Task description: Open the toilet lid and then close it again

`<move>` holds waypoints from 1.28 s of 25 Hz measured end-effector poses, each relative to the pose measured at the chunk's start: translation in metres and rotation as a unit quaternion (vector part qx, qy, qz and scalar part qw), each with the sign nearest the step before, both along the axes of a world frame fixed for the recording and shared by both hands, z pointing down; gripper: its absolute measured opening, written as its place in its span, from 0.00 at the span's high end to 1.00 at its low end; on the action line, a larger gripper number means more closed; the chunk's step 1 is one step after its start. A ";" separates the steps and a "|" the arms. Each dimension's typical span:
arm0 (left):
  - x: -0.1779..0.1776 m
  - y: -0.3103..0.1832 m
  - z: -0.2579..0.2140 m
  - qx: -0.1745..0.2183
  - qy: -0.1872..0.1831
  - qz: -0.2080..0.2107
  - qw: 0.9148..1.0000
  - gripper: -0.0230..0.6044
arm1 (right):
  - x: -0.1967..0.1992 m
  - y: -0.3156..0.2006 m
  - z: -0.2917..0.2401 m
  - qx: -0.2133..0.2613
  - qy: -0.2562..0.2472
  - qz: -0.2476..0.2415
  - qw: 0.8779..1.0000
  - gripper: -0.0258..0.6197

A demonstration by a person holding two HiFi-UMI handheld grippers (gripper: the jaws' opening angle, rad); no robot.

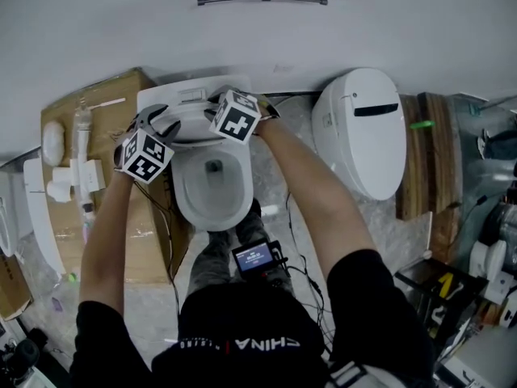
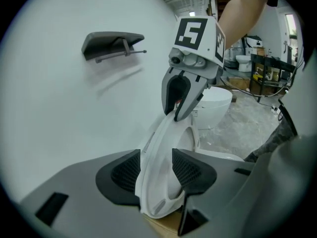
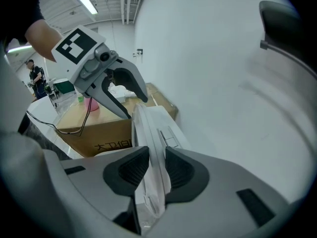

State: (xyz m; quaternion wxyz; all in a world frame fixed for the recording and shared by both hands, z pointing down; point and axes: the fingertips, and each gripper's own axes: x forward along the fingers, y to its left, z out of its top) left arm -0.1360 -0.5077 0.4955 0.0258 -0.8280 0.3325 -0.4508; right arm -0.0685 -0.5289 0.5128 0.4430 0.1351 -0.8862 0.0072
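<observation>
Left gripper [image 2: 155, 168] and right gripper [image 3: 151, 168] each clamp opposite side edges of toilet lid [image 2: 162, 133], upright at bowl's [image 1: 187, 208] back edge. Two-sided grip likely steadies lowering.

The mottled grey floor [image 1: 404, 229] carries a toilet [image 1: 212, 188] with its bowl uncovered and a second toilet [image 1: 363, 132] just to its right, lid down. A cardboard box [image 1: 121, 95] stands at the left, wooden boards [image 1: 428, 160] stand at the far right, and black cables [image 1: 303, 261] trail between.
</observation>
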 end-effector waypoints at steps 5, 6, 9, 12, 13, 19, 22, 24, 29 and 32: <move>-0.014 0.029 -0.027 0.019 0.067 -0.076 0.995 0.67 | 0.001 0.000 0.002 -0.014 0.003 0.030 0.999 0.80; -0.014 0.038 -0.032 0.020 0.079 -0.084 0.993 0.67 | 0.001 0.000 0.003 -0.019 0.002 0.037 0.999 0.80; -0.013 0.063 -0.035 0.009 0.100 -0.098 0.990 0.67 | 0.007 0.008 0.002 -0.046 0.004 0.060 0.997 0.78; -0.019 0.077 -0.035 -0.003 0.107 -0.105 0.989 0.69 | 0.013 0.009 -0.019 -0.053 -0.034 0.105 0.992 0.77; -0.022 0.080 -0.037 -0.003 0.112 -0.110 0.988 0.75 | 0.015 0.004 -0.028 -0.043 -0.053 0.125 0.990 0.77; -0.020 0.093 -0.056 0.003 0.154 -0.113 0.981 0.95 | 0.024 0.012 -0.094 0.021 -0.147 0.207 0.967 0.84; -0.011 0.113 -0.065 -0.011 0.184 -0.103 0.978 0.95 | 0.026 0.039 -0.115 0.050 -0.155 0.236 0.958 0.93; -0.005 0.129 -0.076 -0.018 0.212 -0.105 0.971 0.95 | 0.025 0.065 -0.124 0.053 -0.164 0.242 0.955 0.93; 0.010 0.170 -0.101 -0.016 0.285 -0.097 0.954 0.95 | 0.029 0.123 -0.135 0.051 -0.197 0.276 0.939 0.93; 0.014 0.200 -0.114 -0.010 0.304 -0.065 0.950 0.95 | 0.035 0.157 -0.133 0.038 -0.199 0.296 0.934 0.93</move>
